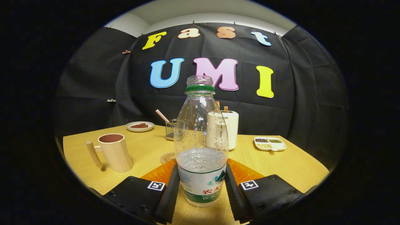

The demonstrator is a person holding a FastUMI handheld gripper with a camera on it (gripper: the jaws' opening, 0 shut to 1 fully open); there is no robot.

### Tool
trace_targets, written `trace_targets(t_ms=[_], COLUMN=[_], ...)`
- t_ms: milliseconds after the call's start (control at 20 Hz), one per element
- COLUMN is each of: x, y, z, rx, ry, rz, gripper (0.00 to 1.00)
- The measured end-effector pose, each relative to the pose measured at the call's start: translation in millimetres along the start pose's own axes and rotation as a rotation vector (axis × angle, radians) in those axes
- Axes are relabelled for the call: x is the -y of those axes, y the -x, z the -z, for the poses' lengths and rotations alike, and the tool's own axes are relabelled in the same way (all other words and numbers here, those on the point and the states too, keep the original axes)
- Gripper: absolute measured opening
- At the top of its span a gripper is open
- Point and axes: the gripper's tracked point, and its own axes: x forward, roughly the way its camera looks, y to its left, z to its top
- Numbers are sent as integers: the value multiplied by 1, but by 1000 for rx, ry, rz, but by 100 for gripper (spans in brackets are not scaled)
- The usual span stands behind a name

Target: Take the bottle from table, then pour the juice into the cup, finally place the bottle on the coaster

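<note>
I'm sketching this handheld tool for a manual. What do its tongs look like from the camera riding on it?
The tongs are two broad, flat-topped blocks with rounded corners and small screws, each carrying a square black-and-white tracking marker. Their inner fingers are long, ribbed wedges angled inward. No cables or sleeve are visible.

Printed label (202, 187) on bottle (200, 131); square markers (156, 185) on tool (202, 170) fingers (170, 195) gripping bottle.

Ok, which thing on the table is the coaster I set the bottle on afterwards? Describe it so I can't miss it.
Start at the wooden table and find the clear bottle held upright between the jaws. The coaster lies just behind the bottle, on the side of the beige mug, partly hidden by the bottle. It is the one flat round disc lying straight on the wood, unlike the plates, which hold food.
</note>
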Motion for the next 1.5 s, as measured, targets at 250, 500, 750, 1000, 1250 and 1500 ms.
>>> trace_targets(t_ms=[250, 500, 750, 1000, 1250, 1500], x=[-1, -19, -41, -58, -66, -80], y=[-5, -9, -16, -30, -40, -47], z=[-26, -49, -65, -62, -50, -34], rx=[22, 52, 91, 71, 61, 54], ry=[125, 317, 538, 659, 851, 1011], rz=[-6, -30, -45, -65, -54, -66], gripper=[72, 72, 72, 72, 72, 72])
